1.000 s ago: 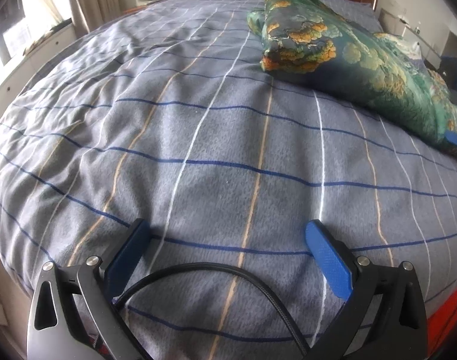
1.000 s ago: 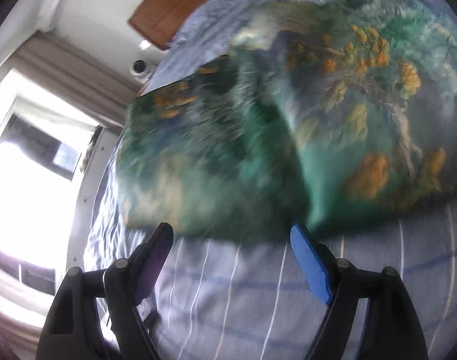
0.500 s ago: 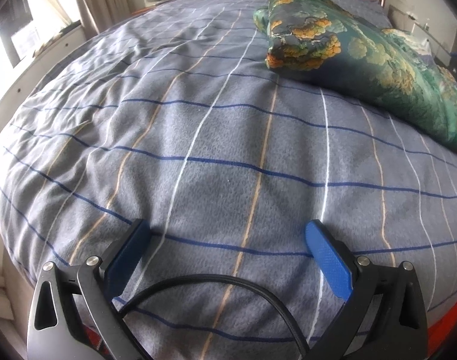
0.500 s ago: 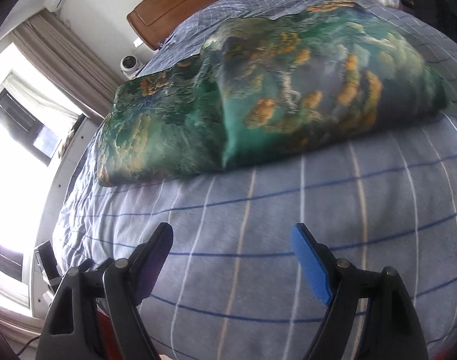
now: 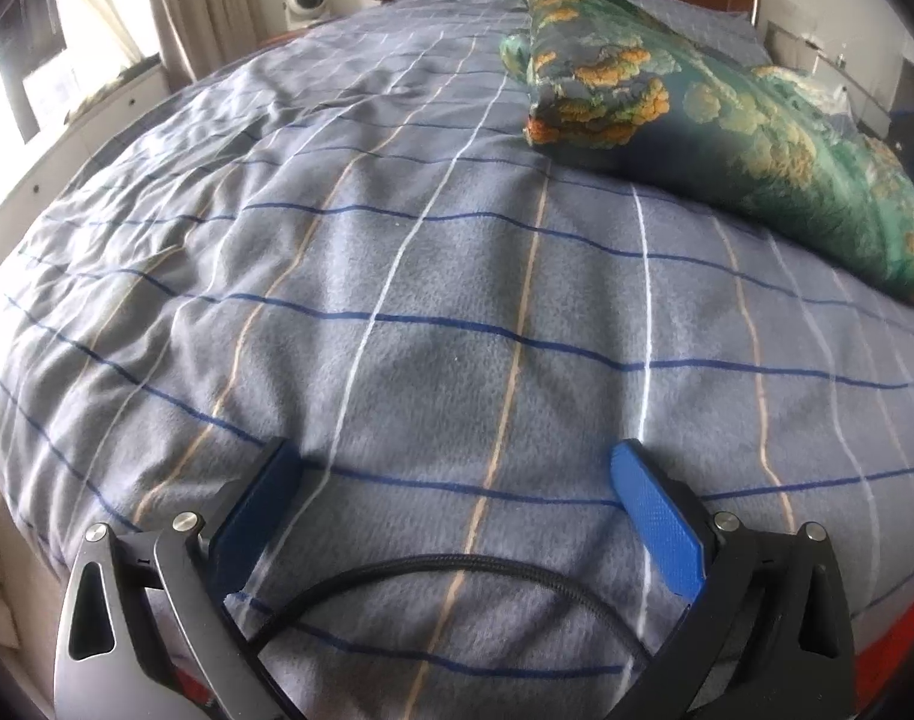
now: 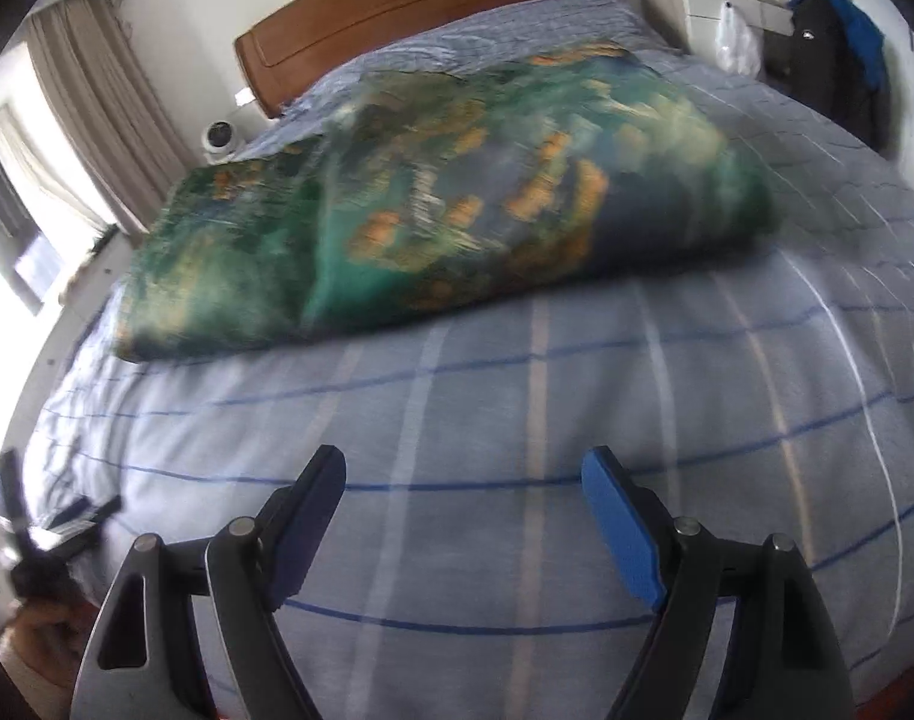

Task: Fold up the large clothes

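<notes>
Folded, seemingly, green quilt (image 6: 432, 204) on bed (image 6: 577, 396)

My two wrist cameras look low across the bed (image 5: 396, 300) toward the headboard (image 6: 420, 6), both sharing the folded quilt (image 6: 444, 204).

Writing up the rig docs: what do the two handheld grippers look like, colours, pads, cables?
Both alike: black angular linkage arms with triangular cut-outs and silver pivot bolts, each tipped with flat blue textured finger pads. The left gripper has a black braided cable looping between its arms; the right gripper shows none. No markings visible.
</notes>
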`<state>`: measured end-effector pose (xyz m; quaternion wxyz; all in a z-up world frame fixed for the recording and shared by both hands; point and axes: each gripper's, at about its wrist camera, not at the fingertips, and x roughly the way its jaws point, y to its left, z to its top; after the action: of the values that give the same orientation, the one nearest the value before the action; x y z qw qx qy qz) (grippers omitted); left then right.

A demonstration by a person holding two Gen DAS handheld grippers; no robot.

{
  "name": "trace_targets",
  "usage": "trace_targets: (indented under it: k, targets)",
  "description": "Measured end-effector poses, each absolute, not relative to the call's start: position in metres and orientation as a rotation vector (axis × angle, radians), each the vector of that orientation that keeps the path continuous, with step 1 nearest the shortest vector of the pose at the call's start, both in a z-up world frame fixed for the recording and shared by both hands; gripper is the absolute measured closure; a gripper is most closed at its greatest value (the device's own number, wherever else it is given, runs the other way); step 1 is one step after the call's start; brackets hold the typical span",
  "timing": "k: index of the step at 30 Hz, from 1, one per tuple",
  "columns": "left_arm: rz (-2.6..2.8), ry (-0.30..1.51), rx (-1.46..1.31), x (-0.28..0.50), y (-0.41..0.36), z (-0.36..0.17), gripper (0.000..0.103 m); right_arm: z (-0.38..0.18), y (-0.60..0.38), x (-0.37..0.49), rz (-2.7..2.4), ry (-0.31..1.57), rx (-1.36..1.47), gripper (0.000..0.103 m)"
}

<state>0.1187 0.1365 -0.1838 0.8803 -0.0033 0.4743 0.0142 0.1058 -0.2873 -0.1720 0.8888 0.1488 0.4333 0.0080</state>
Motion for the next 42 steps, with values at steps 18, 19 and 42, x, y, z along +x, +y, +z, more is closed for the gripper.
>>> trace_targets:
  k: [18,19,42]
  targets:
    - [-0.222,0.768,0.041,0.216,-0.001,-0.042,0.001,-0.166,-0.389,0.084,0.076,0.760,0.714,0.012]
    - [-0.224,0.771,0.042,0.235,-0.017,-0.043,0.001,-0.162,-0.404,0.086,0.059,0.735,0.745,0.012]
    - [0.014,0.930,0.276,0.392,-0.135,-0.160,0.001,-0.207,-0.509,0.250,0.327,0.805,1.113,0.052]
